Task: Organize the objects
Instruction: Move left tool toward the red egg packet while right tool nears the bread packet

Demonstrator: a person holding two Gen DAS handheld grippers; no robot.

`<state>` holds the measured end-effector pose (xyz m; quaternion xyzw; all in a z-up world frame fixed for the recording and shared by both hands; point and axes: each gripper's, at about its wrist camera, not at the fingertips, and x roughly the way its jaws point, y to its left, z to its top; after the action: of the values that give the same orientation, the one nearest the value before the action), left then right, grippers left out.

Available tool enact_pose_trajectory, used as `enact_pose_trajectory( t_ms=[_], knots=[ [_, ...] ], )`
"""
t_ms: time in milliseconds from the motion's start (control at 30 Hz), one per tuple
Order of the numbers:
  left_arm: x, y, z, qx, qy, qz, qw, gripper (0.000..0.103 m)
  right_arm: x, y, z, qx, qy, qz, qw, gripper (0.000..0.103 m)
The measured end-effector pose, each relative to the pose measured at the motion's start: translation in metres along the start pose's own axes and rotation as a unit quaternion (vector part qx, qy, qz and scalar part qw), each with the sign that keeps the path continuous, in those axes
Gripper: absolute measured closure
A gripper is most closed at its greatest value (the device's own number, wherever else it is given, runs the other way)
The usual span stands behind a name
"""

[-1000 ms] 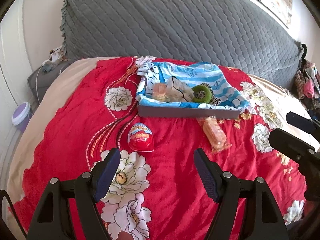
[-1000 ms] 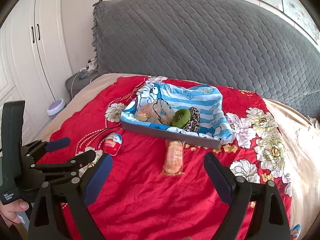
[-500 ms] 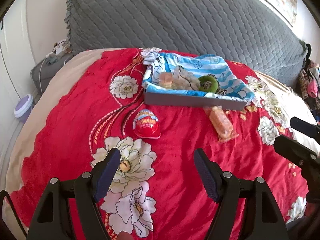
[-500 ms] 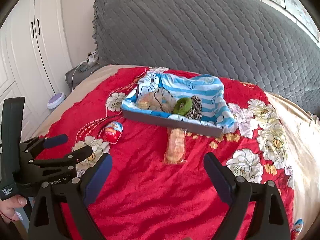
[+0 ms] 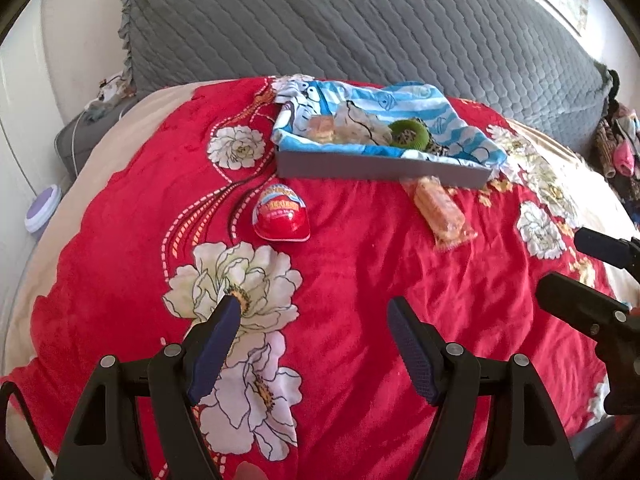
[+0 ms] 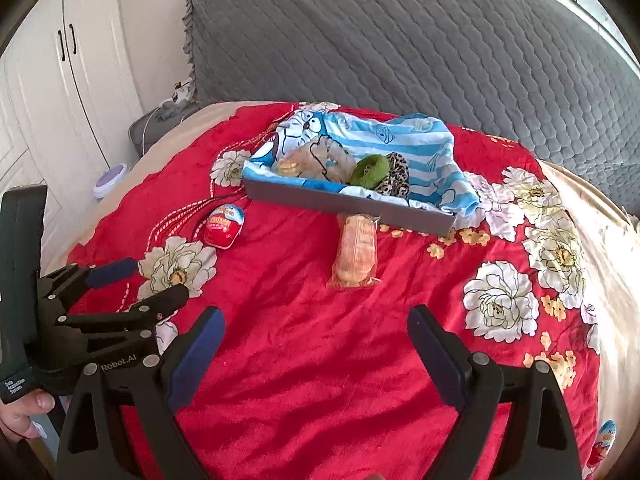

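Note:
A grey tray lined with blue striped cloth sits on the red flowered blanket; it holds snack packets, a green scrunchie and a leopard-print one. In front of it lie a red egg-shaped toy pack and a clear packet of orange biscuits. My left gripper hovers open above the blanket, short of the egg. My right gripper is open too, short of the biscuit packet. Nothing is between either pair of fingers.
A grey quilted headboard rises behind the tray. White wardrobe doors and a purple-lidded container stand left of the bed. Clothes hang at the far right. A second egg pack lies at the blanket's right edge.
Both grippers have sunk toward the blanket and tipped further down; the tray, the egg and the biscuit packet sit lower and larger in both views. Both stay open.

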<state>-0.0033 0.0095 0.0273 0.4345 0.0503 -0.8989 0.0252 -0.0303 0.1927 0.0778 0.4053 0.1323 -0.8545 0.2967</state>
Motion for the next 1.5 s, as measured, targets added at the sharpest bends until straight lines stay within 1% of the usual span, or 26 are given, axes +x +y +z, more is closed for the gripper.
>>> enact_pose_trajectory(
  t_ms=[367, 600, 700, 900, 1333, 1500],
  knots=[
    [0.008, 0.002, -0.006, 0.002, 0.012, 0.004, 0.9999, 0.026, 0.009, 0.001, -0.012, -0.004, 0.024, -0.004, 1.000, 0.010],
    [0.020, 0.007, -0.010, -0.002, 0.022, 0.010, 0.9997, 0.026, 0.018, 0.000, -0.013, -0.005, 0.033, -0.007, 0.999, 0.010],
    [0.025, 0.010, -0.008, -0.006, 0.023, 0.012, 0.9997, 0.026, 0.023, -0.004, -0.013, 0.002, 0.034, -0.014, 0.999, 0.010],
    [0.037, 0.012, -0.001, -0.004, 0.022, 0.014, 0.9996, 0.026, 0.036, -0.013, -0.011, 0.022, 0.042, -0.013, 0.999, 0.010],
    [0.059, 0.020, 0.014, -0.011, 0.027, 0.018, 0.9994, 0.026, 0.057, -0.019, -0.002, 0.033, 0.053, -0.023, 0.998, 0.010],
    [0.063, 0.021, 0.017, -0.004, 0.028, 0.020, 0.9994, 0.026, 0.063, -0.021, 0.005, 0.037, 0.054, -0.024, 0.998, 0.010]
  ],
)
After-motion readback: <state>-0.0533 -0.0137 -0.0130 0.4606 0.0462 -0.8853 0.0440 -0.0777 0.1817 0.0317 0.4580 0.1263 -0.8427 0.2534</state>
